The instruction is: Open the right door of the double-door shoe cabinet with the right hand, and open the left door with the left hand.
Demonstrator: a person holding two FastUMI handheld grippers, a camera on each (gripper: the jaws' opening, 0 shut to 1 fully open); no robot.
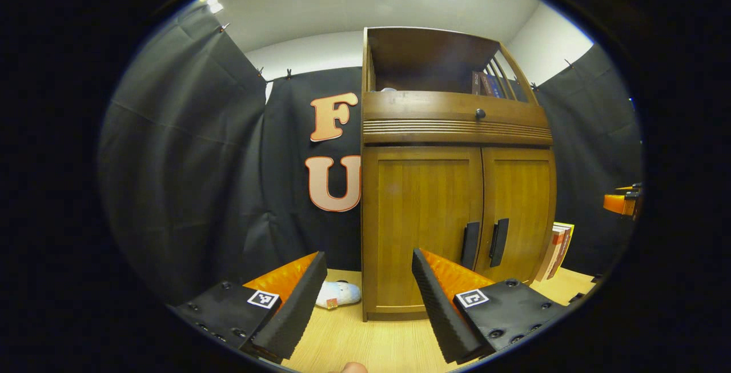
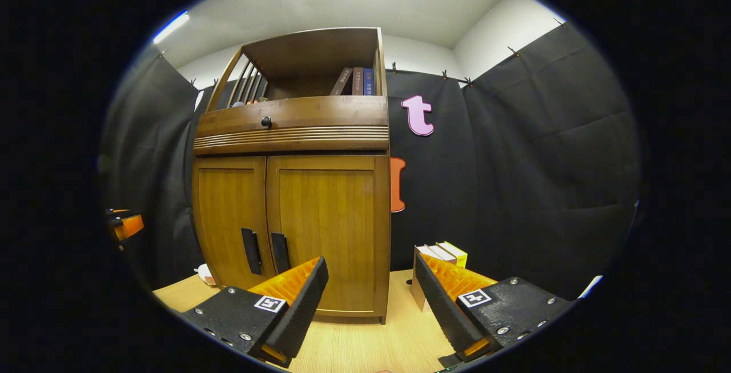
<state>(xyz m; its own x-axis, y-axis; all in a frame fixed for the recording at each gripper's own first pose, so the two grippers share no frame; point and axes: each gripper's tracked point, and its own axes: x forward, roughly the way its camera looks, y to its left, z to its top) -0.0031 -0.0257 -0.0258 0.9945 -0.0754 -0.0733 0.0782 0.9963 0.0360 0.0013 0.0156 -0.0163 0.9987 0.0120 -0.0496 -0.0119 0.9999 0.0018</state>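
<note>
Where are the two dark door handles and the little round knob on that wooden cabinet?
left door handle [image 1: 470,245], left gripper view, middle of the bar
right door handle [image 1: 498,241], left gripper view, middle of the bar
round knob [image 2: 266,121], right gripper view, its face

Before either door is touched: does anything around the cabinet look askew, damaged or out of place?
Nothing looks damaged or spilled. Both cabinet doors sit shut and flush, handles side by side. One oddity: a small soft toy lies on the tabletop by the cabinet's left foot. Books lean against its other side. Both grippers are open, short of the doors.
</note>
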